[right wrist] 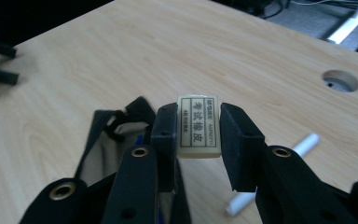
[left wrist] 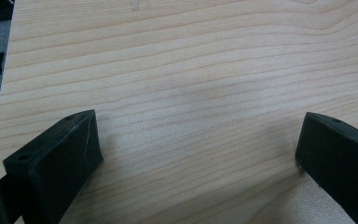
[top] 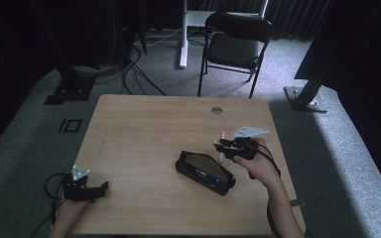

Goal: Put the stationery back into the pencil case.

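The right tongs (right wrist: 198, 140) pinch a small eraser (right wrist: 198, 126) by its flat sides above the open pencil case (top: 204, 172) on the desk (top: 144, 129), probably light, slightly rubbery and grippy, while the left tongs (left wrist: 198, 154) rest spread apart, gripping nothing.

Small cream eraser (right wrist: 199, 126), block-shaped, with dark printed characters on its paper-like face, label side up and readable in the right gripper view. Clamped at its two long sides between the right tongs (right wrist: 198, 140), lifted clear of the table (top: 144, 129), top end sticking out past the pads. Held just above and beside the open black pencil case (top: 204, 172), over that case's near end in the right gripper view. Pencil case lying flat on the table, mouth gaping, pale lining and something blue showing inside.
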Demonstrator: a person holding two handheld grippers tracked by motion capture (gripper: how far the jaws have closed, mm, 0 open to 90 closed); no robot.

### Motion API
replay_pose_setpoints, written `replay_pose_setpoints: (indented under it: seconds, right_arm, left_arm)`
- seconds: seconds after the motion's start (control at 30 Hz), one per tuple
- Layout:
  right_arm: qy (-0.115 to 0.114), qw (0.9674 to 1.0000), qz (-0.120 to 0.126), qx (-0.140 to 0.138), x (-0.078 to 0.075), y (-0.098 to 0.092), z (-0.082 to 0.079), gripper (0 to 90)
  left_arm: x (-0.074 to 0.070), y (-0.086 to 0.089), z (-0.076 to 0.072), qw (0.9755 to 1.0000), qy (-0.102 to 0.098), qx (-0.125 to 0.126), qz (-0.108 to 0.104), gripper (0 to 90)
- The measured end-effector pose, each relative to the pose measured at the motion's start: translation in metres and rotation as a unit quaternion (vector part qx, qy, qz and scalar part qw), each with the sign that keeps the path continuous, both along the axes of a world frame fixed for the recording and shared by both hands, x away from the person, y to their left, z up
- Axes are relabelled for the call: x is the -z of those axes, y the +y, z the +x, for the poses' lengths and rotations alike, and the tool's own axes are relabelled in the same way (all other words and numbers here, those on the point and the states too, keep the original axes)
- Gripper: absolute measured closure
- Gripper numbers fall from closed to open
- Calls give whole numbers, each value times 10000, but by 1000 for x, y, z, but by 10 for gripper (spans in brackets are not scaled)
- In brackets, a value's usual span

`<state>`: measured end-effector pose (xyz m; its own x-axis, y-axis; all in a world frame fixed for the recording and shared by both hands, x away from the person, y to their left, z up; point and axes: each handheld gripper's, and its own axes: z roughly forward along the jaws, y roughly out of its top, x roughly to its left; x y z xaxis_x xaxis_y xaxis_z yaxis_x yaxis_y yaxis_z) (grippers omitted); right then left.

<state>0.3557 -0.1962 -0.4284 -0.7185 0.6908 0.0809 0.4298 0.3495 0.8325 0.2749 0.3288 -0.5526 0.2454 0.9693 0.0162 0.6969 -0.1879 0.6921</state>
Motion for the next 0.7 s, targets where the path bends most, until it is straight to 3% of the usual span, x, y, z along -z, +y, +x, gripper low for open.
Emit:
replay_pose_setpoints:
  seconds: [0.7]
  right_arm:
    - [27, 9967, -292, -750, 1, 25, -13, 682]
  left_arm:
    - [0, 0, 0, 10000, -1, -3, -4, 3]
